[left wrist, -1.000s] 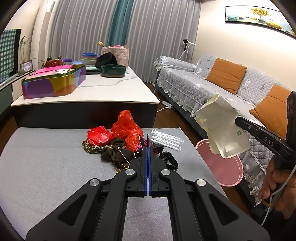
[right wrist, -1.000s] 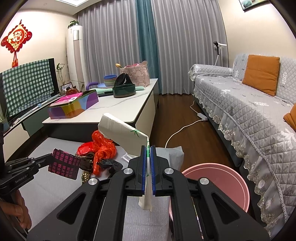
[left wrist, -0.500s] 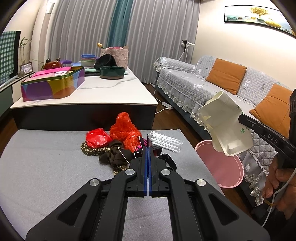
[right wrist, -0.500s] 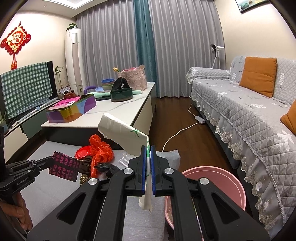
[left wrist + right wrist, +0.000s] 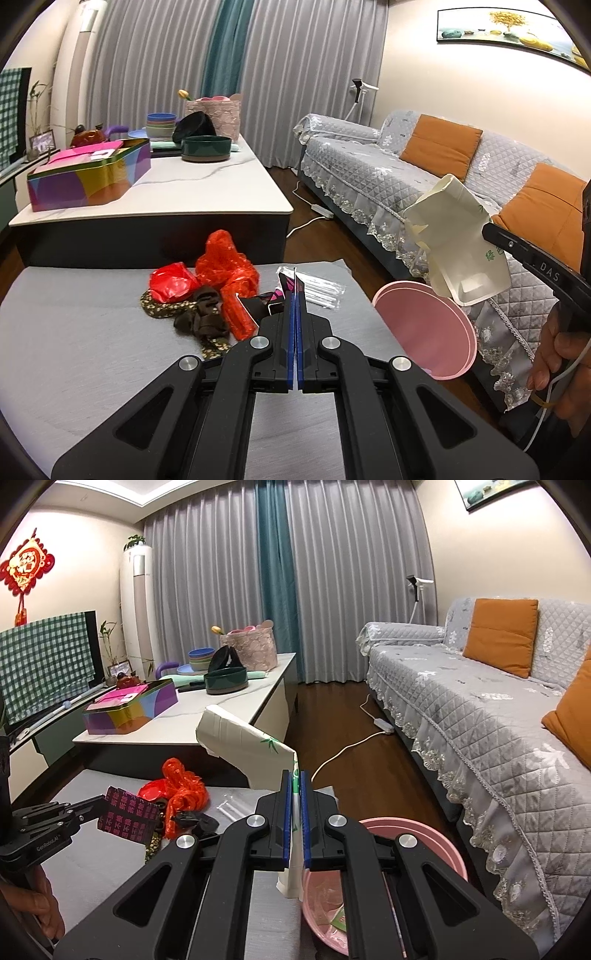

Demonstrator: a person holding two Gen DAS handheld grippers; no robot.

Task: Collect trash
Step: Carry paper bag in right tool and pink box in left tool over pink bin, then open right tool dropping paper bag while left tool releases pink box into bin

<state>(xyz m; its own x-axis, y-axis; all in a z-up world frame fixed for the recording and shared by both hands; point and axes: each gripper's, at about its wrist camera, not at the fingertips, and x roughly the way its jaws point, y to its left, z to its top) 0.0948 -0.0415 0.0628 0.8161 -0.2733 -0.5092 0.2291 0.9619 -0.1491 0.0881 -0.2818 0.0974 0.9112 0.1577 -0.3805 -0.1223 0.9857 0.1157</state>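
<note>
Only the right wrist view shows trash inside the pink basin (image 5: 436, 843); right gripper (image 5: 294, 779) clamps a flattened carton (image 5: 243, 744), left gripper (image 5: 295, 291) a dark wrapper (image 5: 127, 818).

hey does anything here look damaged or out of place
The white paper cup clamped in the right gripper is crushed and flattened. Red plastic bags and dark scraps lie heaped on the grey mat near the pink bin.

Far wall covered by grey curtains (image 5: 354, 583), teal strip between. Quilted grey sofa (image 5: 480, 709) set along right wall; marble-topped table (image 5: 177, 192) placed opposite. Floor laid in dark wood (image 5: 354, 768).
</note>
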